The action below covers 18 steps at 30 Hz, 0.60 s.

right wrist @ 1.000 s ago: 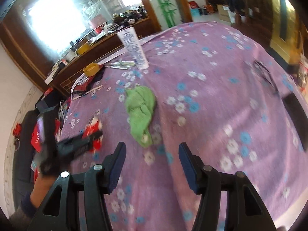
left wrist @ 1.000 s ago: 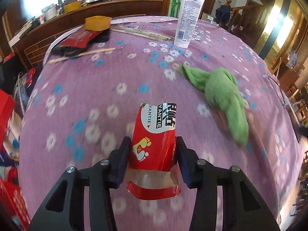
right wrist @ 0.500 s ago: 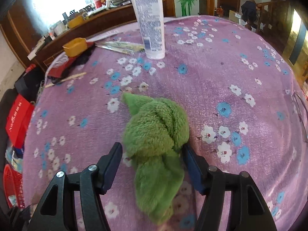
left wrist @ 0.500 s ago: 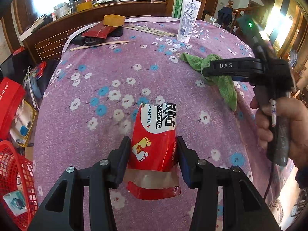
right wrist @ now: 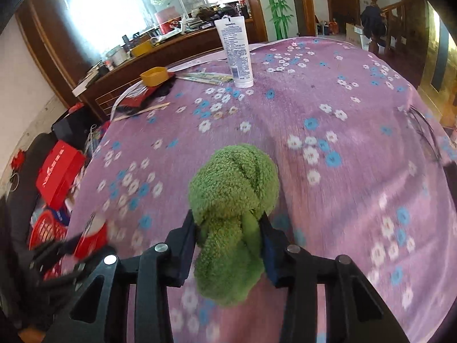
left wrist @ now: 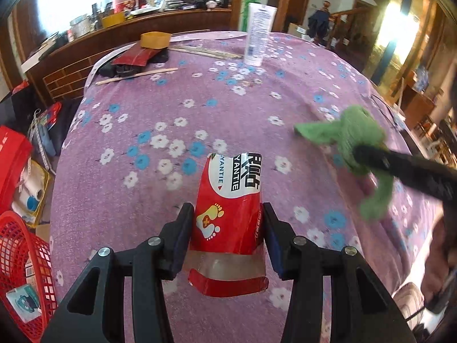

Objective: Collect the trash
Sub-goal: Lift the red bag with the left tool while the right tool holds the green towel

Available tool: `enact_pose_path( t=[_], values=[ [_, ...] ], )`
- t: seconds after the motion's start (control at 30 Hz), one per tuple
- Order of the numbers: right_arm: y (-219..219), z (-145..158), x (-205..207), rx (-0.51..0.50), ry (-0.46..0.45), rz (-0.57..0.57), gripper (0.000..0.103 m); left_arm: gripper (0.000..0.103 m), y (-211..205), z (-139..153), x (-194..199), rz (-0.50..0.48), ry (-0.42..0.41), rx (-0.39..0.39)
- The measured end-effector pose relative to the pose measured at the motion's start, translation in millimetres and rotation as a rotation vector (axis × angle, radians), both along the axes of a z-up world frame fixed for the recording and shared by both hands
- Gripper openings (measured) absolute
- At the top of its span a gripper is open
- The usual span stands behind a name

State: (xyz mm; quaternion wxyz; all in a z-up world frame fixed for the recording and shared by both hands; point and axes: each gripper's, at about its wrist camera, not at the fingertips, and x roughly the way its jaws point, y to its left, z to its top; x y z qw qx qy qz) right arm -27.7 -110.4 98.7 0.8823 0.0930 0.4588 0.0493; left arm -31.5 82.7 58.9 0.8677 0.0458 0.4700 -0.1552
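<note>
Left gripper [left wrist: 225, 228]: jaws gripping red wrapper [left wrist: 230, 214], as before.
Right gripper [right wrist: 228, 230]: jaws now pinching green cloth [right wrist: 232, 200], lifting it off the worktop [right wrist: 328, 108].
Meaning: both pieces collected; red basket [left wrist: 20, 257] probably waiting next.

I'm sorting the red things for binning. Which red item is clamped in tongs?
The red foot-print wrapper, clamped in the left tongs. The red basket sits on the floor left of the table; the dark red packet lies at the table's far edge.
</note>
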Motion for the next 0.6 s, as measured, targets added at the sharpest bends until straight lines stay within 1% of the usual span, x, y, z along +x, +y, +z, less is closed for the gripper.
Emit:
enact_pose_path(
  t=[0.1, 0.17, 0.23, 0.27, 0.33, 0.37, 0.43, 0.53, 0.6],
  values=[
    [3.7, -2.9, -34.5, -0.011, -0.001, 0.008, 0.044, 0.046, -6.9, 0.6, -8.4, -0.028, -0.013, 0.011],
    [7.3, -13.1, -50.8, -0.015, 0.019, 0.02, 0.044, 0.046, -11.8, -1.2, -12.1, -0.033, -0.003, 0.024],
    [9.2, -24.8, -60.2, 0.011, 0.053, 0.032, 0.044, 0.046, -15.2, -1.4, -15.2, -0.042, 0.01, 0.015],
    [9.9, -28.4, -63.0, 0.022, 0.064, 0.043, 0.044, 0.046, -18.3, -1.5, -18.1, -0.051, 0.006, 0.025],
    [12.2, -33.7, -66.2, 0.007, 0.076, 0.067, 0.045, 0.046, -21.3, -2.3, -21.2, -0.06, 0.007, 0.036],
    [12.6, -35.1, -66.3, 0.008, 0.084, 0.076, 0.048, 0.046, -22.2, -2.5, -22.3, -0.055, 0.007, 0.037],
    [12.8, -36.3, -67.4, 0.011, 0.09, 0.084, 0.05, 0.047, -22.7, -1.5, -24.8, -0.046, 0.007, 0.034],
    [12.8, -34.9, -66.4, 0.017, 0.078, 0.09, 0.057, 0.047, -20.5, 0.4, -28.9, -0.031, -0.002, 0.04],
    [14.9, -34.3, -62.7, 0.02, 0.076, 0.1, 0.064, 0.047, -16.9, 1.0, -29.9, -0.018, -0.001, 0.042]
  ],
)
